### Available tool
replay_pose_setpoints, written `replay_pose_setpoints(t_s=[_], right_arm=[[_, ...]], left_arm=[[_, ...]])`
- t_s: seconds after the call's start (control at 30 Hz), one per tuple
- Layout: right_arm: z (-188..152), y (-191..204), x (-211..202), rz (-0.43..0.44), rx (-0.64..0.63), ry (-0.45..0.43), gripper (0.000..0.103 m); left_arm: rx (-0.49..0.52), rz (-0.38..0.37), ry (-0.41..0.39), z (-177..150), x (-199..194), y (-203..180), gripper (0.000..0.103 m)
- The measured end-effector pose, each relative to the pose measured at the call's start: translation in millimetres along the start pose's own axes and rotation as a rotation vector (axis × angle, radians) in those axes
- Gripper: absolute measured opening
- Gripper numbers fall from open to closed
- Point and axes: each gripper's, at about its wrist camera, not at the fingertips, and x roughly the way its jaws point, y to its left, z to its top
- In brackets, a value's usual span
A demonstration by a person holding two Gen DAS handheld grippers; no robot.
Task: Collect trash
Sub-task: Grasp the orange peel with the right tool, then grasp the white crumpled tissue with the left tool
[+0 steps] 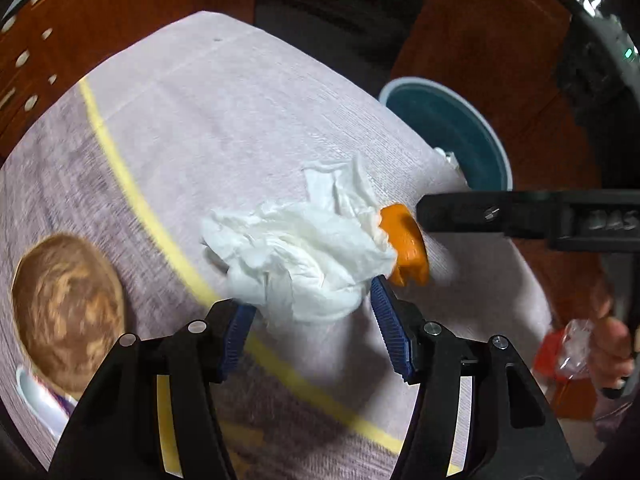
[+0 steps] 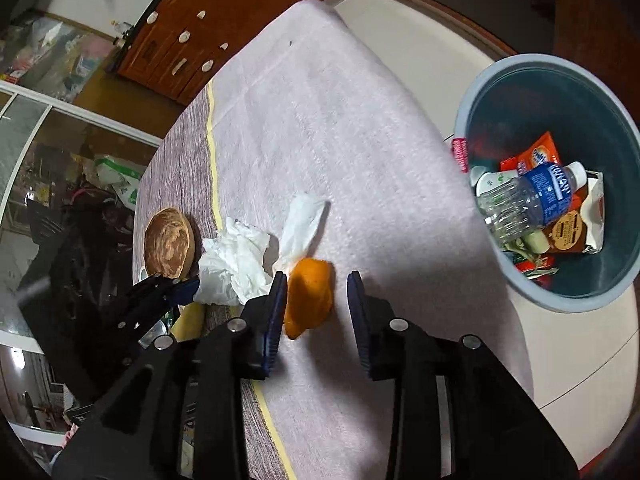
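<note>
Wooden bowl (image 1: 66,308): far to the left of the left gripper in its own view, on the striped cloth; what it holds cannot be told through the blur.
White dish edge (image 1: 38,398): seen only in the left wrist view, just below the wooden bowl; contents hidden.
Tablecloth (image 2: 340,120): pale, with a yellow stripe running left of both grippers.
Left gripper (image 1: 312,312): released, blue pads apart on either side of the near end of the crumpled tissue; the pads do not press it.
Crumpled tissue (image 1: 304,252): on the cloth just ahead of the left gripper, touching the orange peel on its right side.
Orange peel (image 2: 310,296): on the cloth between the right gripper's fingers, close against the left pad, clear of the right pad.
Right gripper (image 2: 318,312): released, fingers parted around the orange peel without pinching it.
Hand (image 1: 608,344): seen only in the left wrist view, at the right edge, on the right gripper's handle.
Waste bin (image 2: 480,92): grey rim, teal inside, off the table edge to the right of the right gripper.
Bin contents, right wrist view only: a clear water bottle (image 2: 528,196) with a blue label, red and orange wrappers, a white packet, a brown round lid. The left wrist view shows only the bin's rim and inner wall.
</note>
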Motion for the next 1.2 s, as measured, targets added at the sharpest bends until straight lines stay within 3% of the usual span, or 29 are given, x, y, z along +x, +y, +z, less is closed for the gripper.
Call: replay_pose_setpoints(t_s=[0.13,0.17,0.2,0.23,0.27,0.5,0.67,0.93,1.0,1.2], right_arm=[[1,-10,-5,-0.013,0.016,-0.012,0.032],[1,-10,-4,-0.016,0.018,-0.011,0.032],[1,-11,-3,-0.018,0.018,-0.008,0.032],[1,-11,-3,-0.019,0.019,-0.005,0.032],[1,-11,-2,-0.018,0.017,-0.002,0.032],[-1,3,11,-0.010,-0.013,0.023,0.038],[2,22,25,-0.016,-0.045,0.031,0.046],[3,49,47,-0.112,-0.086,-0.003,0.047],[-2,52,48,-0.152,-0.100,-0.019,0.025],[-7,41,27,-0.121,-0.082,-0.023,0.019]], left_arm=[[0.010,0.025,-0.024,10,11,-4,0.060],[0.012,0.022,-0.034,11,12,-4,0.055],[0.019,0.032,-0.044,15,13,-5,0.047],[0.029,0.047,-0.052,15,13,-5,0.025],[0.032,0.051,-0.053,15,12,-5,0.011],[-0.103,0.032,-0.111,6,-18,38,0.009],[-0.135,0.046,-0.147,-8,-40,59,0.009],[-0.178,0.045,-0.180,-27,-63,75,0.009],[-0.194,0.036,-0.184,-31,-64,73,0.009],[-0.177,0.018,-0.196,-34,-71,53,0.009]])
